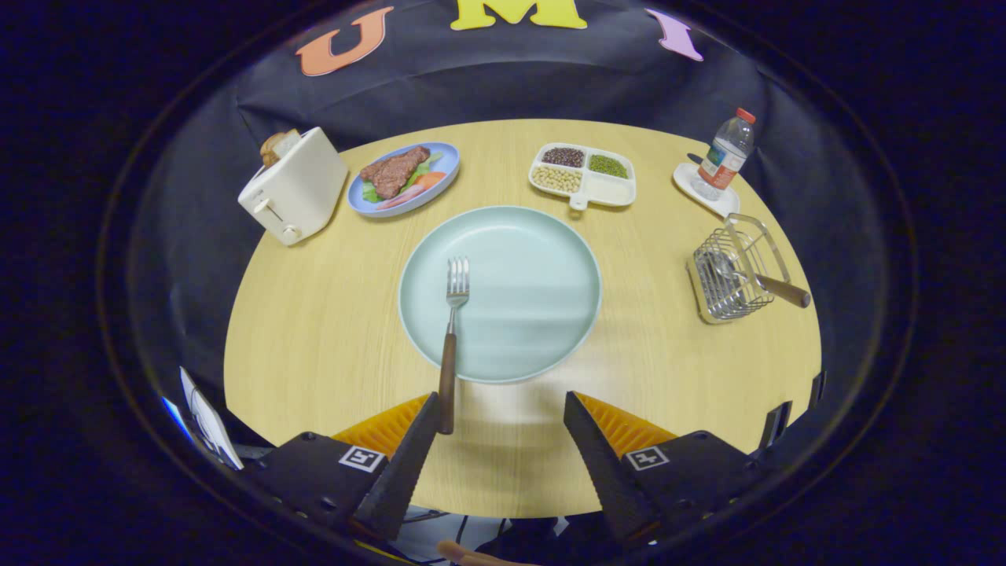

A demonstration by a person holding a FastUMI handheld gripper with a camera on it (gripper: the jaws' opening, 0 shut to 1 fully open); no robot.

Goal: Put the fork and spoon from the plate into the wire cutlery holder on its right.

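Tool (503, 409) above table, fingers (409, 456) spread, holding nothing.

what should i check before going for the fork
1. Hand-held gripper open, nothing held: ok.
2. Fork on the plate, handle over the near rim toward the fingers: ok.
3. Handle between the fingers: not ok, it lies by one finger.
4. Spoon already in the wire cutlery holder: ok.
5. Room left in the holder for the fork: cannot tell.

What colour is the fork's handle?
Dark brown, wood-like, in the gripper view: fork, beside the open claw.
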